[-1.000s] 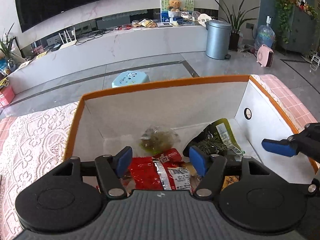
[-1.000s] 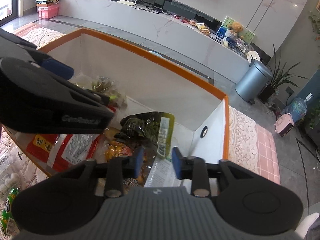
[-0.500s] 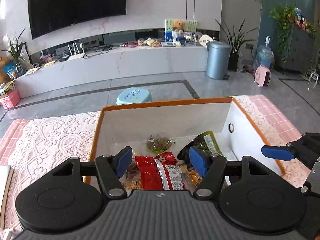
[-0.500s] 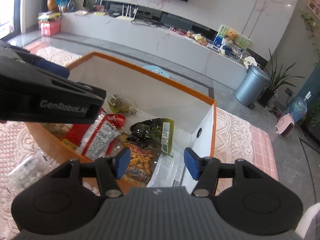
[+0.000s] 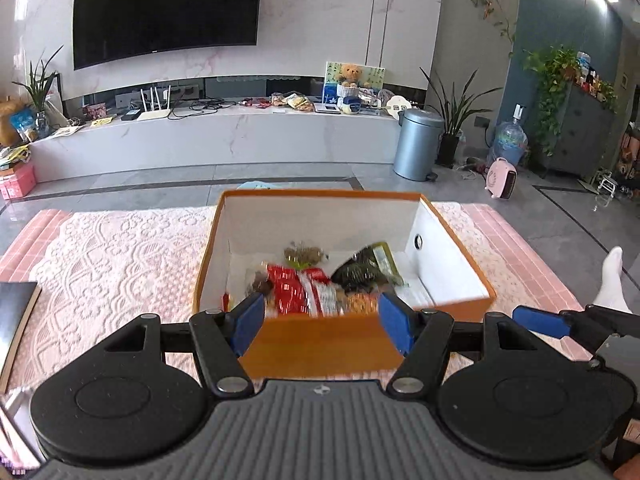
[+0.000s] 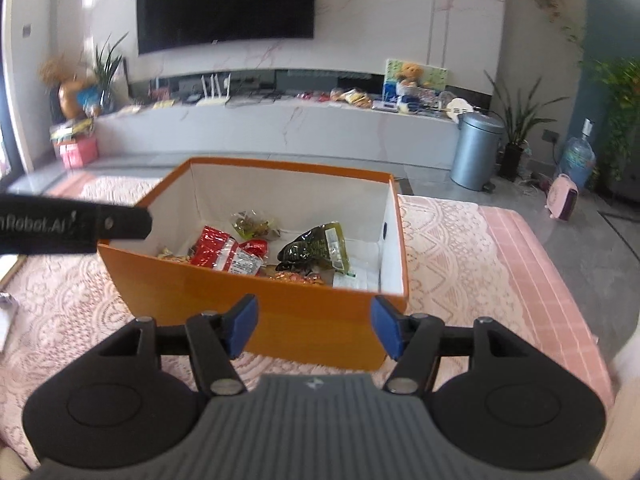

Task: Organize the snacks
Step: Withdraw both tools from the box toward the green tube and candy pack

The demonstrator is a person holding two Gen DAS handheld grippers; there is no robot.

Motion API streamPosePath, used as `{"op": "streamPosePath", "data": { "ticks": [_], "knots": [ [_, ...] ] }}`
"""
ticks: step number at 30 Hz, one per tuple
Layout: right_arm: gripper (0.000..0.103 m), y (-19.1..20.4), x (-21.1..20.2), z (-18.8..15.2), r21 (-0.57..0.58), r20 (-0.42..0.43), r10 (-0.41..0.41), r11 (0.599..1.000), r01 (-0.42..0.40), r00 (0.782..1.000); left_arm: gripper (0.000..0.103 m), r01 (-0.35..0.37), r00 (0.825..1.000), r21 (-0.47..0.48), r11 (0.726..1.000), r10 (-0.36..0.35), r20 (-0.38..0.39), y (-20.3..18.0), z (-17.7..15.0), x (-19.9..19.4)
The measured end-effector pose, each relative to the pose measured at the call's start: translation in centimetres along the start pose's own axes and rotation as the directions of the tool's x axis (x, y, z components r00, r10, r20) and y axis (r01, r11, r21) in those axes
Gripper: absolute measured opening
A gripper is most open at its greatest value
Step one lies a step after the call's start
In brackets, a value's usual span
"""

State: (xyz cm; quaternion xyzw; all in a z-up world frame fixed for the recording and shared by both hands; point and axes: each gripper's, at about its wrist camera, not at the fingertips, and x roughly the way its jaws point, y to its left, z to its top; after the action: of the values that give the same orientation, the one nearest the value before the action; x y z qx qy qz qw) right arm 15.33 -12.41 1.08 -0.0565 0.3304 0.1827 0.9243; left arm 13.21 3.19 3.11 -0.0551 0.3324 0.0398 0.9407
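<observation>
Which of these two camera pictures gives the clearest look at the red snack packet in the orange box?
The right wrist view. There the red snack packet lies sharp and whole inside the orange box, its clear end with a printed label showing. In the left wrist view the packet is motion-blurred, and the box's front wall cuts off its lower end.

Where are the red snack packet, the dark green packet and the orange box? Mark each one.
red snack packet (image 6: 218,249), right wrist view, on its shiny red upper half.
dark green packet (image 6: 316,246), right wrist view, on its middle.
orange box (image 6: 280,312), right wrist view, on its near outer wall.
</observation>
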Motion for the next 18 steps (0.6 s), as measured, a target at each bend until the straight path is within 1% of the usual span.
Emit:
{"op": "streamPosePath", "data": {
  "ticks": [1,4,8,11,15,18],
  "knots": [
    [0.064,0.0,-0.5,-0.5,0.016,0.007,0.004,1.000,-0.004,1.000,0.077,0.003,1.000,-0.005,1.000,-0.003,-0.005,0.1,-0.5,-0.2],
    [0.064,0.3,-1.8,-2.1,0.064,0.030,0.026,0.998,-0.028,0.999,0.077,0.013,1.000,-0.024,1.000,-0.014,-0.023,0.5,-1.9,-0.7],
    [0.064,1.4,-2.5,-4.6,0.061,0.043,0.050,0.997,-0.053,0.998,0.076,0.022,0.999,-0.031,0.999,-0.023,-0.049,1.0,-4.4,-0.5],
    [0.064,2.7,-2.4,-6.1,0.017,0.019,0.074,0.997,-0.074,0.997,0.076,0.019,0.996,-0.034,0.999,-0.022,-0.083,1.6,-6.2,-0.5],
    [0.064,3.8,-1.8,-7.5,-0.010,-0.027,0.106,0.994,-0.106,0.994,0.076,0.006,0.989,-0.046,0.999,-0.012,-0.147,3.0,-8.1,-0.4],
    [0.063,4.7,-1.2,-8.3,-0.030,-0.059,0.124,0.992,-0.126,0.991,0.076,-0.012,0.976,-0.086,0.996,-0.007,-0.217,4.5,-9.2,0.2]
  ]
}}
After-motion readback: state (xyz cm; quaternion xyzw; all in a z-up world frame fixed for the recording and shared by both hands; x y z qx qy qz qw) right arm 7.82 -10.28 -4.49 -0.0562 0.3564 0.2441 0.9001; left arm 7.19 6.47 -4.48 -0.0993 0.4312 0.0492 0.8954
